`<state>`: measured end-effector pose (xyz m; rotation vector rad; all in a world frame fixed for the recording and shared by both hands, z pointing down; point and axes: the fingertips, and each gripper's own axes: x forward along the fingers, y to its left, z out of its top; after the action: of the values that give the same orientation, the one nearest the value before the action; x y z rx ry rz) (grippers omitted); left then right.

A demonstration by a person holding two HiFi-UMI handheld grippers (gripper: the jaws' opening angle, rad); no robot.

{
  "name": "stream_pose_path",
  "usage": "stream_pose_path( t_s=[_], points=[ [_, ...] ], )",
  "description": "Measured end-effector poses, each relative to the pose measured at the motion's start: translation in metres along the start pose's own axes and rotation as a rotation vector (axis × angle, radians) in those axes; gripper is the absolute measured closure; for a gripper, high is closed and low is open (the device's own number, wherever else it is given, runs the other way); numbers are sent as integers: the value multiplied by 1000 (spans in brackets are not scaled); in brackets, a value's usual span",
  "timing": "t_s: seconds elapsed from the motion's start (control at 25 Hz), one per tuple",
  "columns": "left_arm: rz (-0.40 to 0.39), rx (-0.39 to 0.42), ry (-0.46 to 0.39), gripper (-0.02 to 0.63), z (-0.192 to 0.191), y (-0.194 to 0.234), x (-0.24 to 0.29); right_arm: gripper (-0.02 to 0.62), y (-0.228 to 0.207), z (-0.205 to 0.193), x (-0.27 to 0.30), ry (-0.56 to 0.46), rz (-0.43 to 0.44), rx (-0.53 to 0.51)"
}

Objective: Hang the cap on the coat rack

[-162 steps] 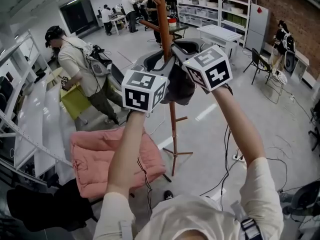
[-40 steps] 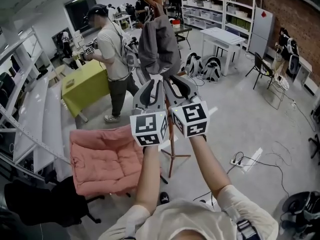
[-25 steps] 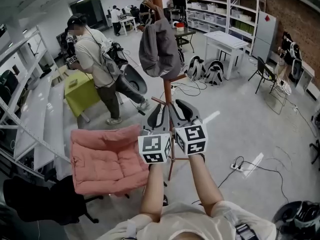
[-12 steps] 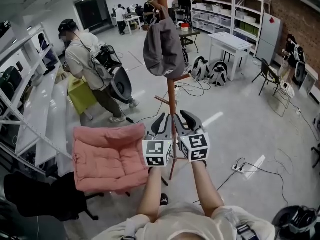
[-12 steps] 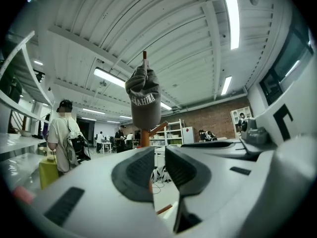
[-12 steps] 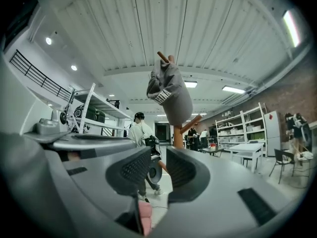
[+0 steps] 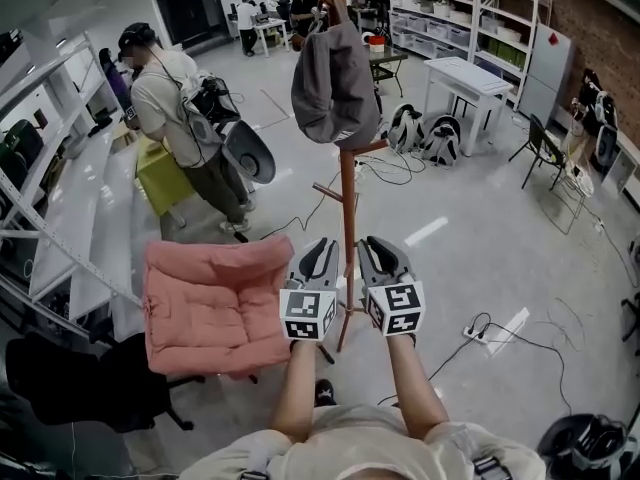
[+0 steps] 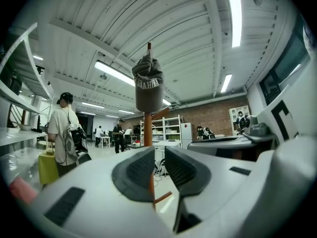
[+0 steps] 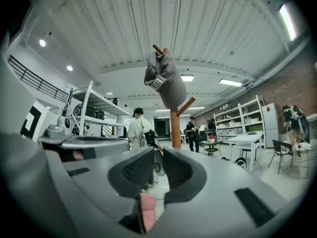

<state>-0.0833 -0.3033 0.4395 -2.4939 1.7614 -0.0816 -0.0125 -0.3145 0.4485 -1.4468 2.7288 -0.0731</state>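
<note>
Cap: the cap [image 7: 335,83] is hung over the top of the coat rack [image 7: 347,208], with its crown draped down the pole. It is carried by the rack alone and touched by neither gripper.
Coat rack: it is stood upright on the floor [image 7: 480,238], just beyond both grippers, with a pink cushion [image 7: 205,303] near its foot.
Task stage: the hanging is judged to be done, since the cap is seated on the rack with no support given.
Left gripper: the left gripper [image 7: 322,252] is held low, well below the cap. Its fingers [image 8: 136,170] are set a narrow gap apart and released; nothing is grasped, and only the distant pole is seen through the gap.
Right gripper: the right gripper [image 7: 374,250] is held just beside the left. Its fingers [image 9: 181,170] are being closed on nothing.
Why held so: both are judged to be kept clear so that the cap is not disturbed.
</note>
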Motion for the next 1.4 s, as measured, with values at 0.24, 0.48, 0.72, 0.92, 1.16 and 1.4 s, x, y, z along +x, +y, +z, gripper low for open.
stream_pose_path(
  t_s=[0.24, 0.48, 0.72, 0.92, 1.16, 1.4],
  points=[
    [-5, 7, -14, 590, 0, 4, 0, 585, 1, 0, 2, -38, -8, 14],
    [-21, -18, -4, 598, -15, 2, -3, 592, 4, -15, -1, -59, 8, 45],
    [-9, -30, -25, 600, -9, 7, -1, 592, 5, -13, 6, -36, 8, 21],
    [4, -36, -19, 598, -11, 10, -1, 592, 7, -16, 6, -22, 13, 23],
    [-10, -27, -30, 598, -8, 8, -3, 592, 12, -17, 8, -20, 33, 22],
    [-26, -50, -34, 598, -6, 5, -5, 592, 17, -16, 8, -12, 26, 4]
  ],
)
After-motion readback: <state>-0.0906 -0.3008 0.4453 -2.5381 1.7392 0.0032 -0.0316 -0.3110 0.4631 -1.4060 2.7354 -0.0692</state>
